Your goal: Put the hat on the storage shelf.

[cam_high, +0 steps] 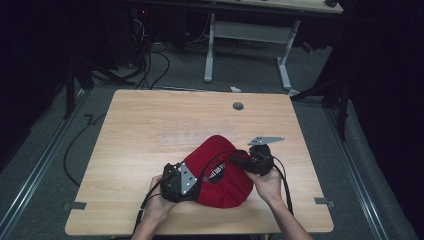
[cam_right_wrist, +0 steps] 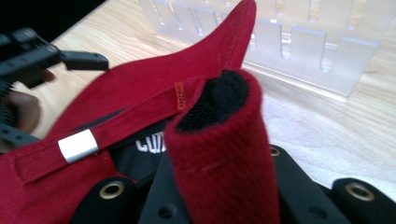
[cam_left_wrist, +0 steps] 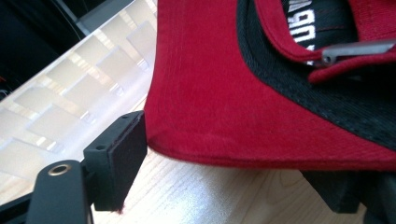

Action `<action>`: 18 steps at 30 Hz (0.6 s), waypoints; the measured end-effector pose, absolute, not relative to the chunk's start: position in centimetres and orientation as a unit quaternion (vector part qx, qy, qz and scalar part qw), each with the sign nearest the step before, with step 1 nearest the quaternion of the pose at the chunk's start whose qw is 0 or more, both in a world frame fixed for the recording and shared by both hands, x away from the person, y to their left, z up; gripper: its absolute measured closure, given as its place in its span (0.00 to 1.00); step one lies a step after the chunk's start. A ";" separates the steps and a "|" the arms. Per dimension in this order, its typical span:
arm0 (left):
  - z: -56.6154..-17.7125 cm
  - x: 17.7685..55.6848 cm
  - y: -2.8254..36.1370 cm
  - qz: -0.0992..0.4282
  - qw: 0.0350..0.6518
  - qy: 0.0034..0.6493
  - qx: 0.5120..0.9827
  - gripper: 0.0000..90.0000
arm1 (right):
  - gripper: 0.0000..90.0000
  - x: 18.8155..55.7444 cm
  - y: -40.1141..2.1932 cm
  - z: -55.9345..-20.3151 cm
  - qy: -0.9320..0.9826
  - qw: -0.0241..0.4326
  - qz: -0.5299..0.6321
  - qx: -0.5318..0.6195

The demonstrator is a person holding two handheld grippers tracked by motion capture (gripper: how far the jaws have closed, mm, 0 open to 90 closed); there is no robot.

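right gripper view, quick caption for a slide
Right gripper pinches the red cap by its folded rear strap above the wooden table.

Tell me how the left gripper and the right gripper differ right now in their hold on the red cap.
The right gripper is shut on the red cap, pinching a folded strap end, while the left gripper stands open, one pad beside the cap's edge without pressing. In the high view, the right sits at the cap's right side, the left at its left. Both are hand-held, black and at the cap.
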State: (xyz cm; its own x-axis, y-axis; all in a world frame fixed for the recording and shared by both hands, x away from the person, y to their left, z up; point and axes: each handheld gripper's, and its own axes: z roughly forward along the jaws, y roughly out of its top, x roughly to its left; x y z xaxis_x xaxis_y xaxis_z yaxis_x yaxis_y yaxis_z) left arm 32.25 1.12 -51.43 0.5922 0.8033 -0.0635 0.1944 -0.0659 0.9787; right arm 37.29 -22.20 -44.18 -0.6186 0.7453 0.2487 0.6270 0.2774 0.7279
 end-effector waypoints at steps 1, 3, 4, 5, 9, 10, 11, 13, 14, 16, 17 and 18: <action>-51.4 32.3 1.1 0.264 0.577 0.366 0.681 0.23 | 0.93 37.3 -22.2 -44.2 0.795 0.068 0.421 0.431; -51.4 32.2 1.2 0.265 0.574 0.364 0.684 0.24 | 0.93 37.3 -22.2 -44.2 0.796 0.063 0.420 0.430; -51.4 32.2 1.3 0.264 0.575 0.363 0.684 0.24 | 0.93 37.3 -22.2 -44.2 0.797 0.061 0.420 0.430; -51.4 32.2 1.3 0.263 0.576 0.363 0.684 0.25 | 0.93 37.3 -22.1 -44.2 0.798 0.062 0.420 0.428; -51.4 32.1 1.3 0.261 0.577 0.362 0.684 0.27 | 0.93 37.1 -22.1 -44.1 0.798 0.059 0.421 0.428; -51.4 32.2 1.4 0.259 0.579 0.362 0.683 0.28 | 0.93 37.1 -22.1 -44.1 0.798 0.057 0.420 0.428; -51.4 32.2 1.4 0.259 0.580 0.362 0.682 0.28 | 0.93 37.2 -22.2 -44.2 0.798 0.053 0.420 0.429; -51.3 32.2 1.4 0.258 0.580 0.362 0.683 0.29 | 0.93 37.2 -22.3 -44.2 0.798 0.049 0.422 0.428; -51.2 32.1 1.5 0.256 0.584 0.362 0.680 0.30 | 0.93 37.3 -22.4 -44.3 0.796 0.038 0.424 0.431; -51.1 32.1 1.7 0.254 0.586 0.362 0.679 0.31 | 0.93 37.2 -22.3 -44.4 0.796 0.034 0.422 0.433; -51.0 32.0 1.8 0.253 0.589 0.360 0.678 0.33 | 0.93 37.2 -22.3 -44.4 0.797 0.032 0.421 0.432; -50.9 32.0 1.9 0.254 0.592 0.360 0.675 0.34 | 0.93 37.3 -22.2 -44.5 0.798 0.028 0.419 0.433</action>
State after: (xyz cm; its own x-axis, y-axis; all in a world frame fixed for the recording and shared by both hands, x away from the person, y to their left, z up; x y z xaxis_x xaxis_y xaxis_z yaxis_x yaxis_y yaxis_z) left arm 32.02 1.89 -50.89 0.6111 0.7872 -0.0832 0.1845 -0.0394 0.9820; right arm 37.25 -22.24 -44.46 -0.6240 0.7142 0.3172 0.6668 0.2749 0.6927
